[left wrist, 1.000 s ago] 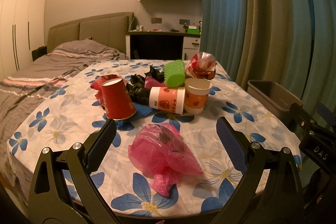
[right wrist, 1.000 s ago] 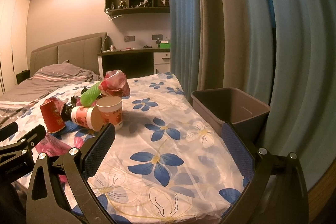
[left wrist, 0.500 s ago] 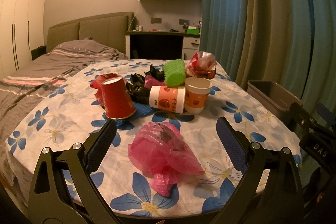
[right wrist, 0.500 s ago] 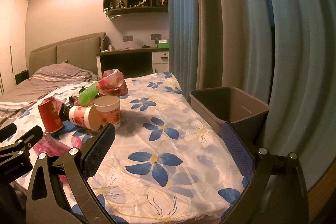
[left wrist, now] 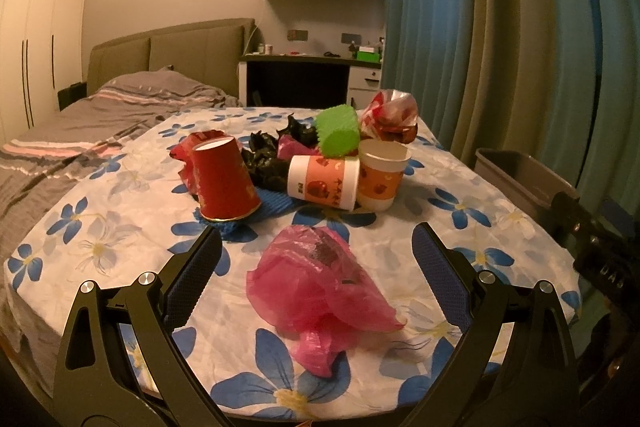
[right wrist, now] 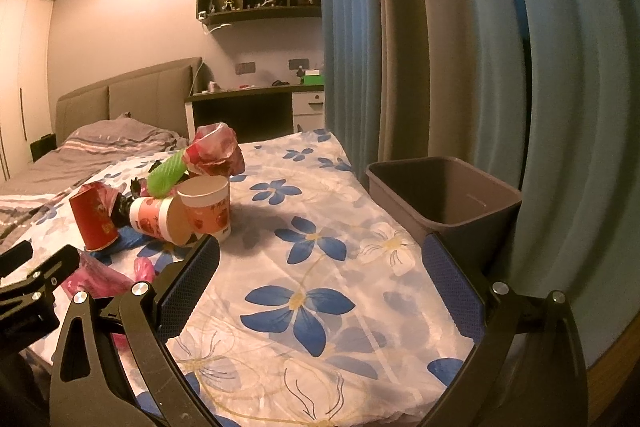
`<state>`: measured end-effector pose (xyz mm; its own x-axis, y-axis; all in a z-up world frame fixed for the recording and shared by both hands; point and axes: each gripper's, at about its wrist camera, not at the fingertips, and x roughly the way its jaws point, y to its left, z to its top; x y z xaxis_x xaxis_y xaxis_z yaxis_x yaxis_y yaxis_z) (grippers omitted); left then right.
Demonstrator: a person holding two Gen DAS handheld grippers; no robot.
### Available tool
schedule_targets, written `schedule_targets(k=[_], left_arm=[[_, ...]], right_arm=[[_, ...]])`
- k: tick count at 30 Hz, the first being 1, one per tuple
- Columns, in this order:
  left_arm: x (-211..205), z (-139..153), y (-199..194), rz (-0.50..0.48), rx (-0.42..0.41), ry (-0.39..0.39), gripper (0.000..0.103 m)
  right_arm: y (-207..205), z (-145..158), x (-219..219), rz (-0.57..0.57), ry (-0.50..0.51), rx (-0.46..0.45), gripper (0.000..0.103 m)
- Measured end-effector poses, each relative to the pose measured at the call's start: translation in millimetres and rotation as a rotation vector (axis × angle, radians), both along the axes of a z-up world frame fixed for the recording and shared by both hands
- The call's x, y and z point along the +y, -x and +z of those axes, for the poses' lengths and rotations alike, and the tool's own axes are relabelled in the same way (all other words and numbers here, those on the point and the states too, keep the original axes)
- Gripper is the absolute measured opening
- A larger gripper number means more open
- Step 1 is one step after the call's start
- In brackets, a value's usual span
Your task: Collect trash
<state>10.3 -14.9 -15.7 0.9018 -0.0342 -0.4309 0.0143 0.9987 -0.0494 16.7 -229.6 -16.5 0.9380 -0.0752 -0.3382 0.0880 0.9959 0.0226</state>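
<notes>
In the left wrist view, your left gripper [left wrist: 316,259] is spread wide and holds nothing. The crumpled pink plastic bag [left wrist: 316,287] lies on the flowered tablecloth [left wrist: 100,227] just between the two jaws, but they do not touch it. Behind it stands the rest of the trash: the red cup [left wrist: 224,183] upside down, the white cup with a print [left wrist: 322,183] lying on its side, the orange cup [left wrist: 380,179] upright beside it, the green ribbed piece [left wrist: 336,133], black wrappers [left wrist: 260,163] and a red-and-white bag [left wrist: 390,119]. The grey bin [left wrist: 524,179] waits at the right edge of the table.

In the right wrist view, your right gripper [right wrist: 320,275] is also spread open and empty, above bare cloth, with the bin just beyond its right jaw. The inside of the bin looks empty (as far as its walls let you see), so I judge nothing is collected yet and every piece is left to do.

Compared with half a second ago, almost nothing differs: the trash lies the same, and both views have only drifted a little.
</notes>
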Motion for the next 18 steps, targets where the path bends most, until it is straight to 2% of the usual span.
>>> schedule_targets(k=[13,15,18], left_arm=[[19.3,-20.5,-16.6,-0.008,0.051,0.043,0.094],[20.8,-24.0,-20.4,-0.015,0.067,0.046,0.088],[23.4,-30.6,-27.5,-0.029,0.100,0.057,0.074]], right_arm=[[-13.5,-12.8,17.0,0.017,-0.002,0.024,0.098],[-15.9,-12.9,14.5,0.020,-0.003,0.027,0.098],[-21.1,-14.2,15.6,0.033,-0.008,0.038,0.098]])
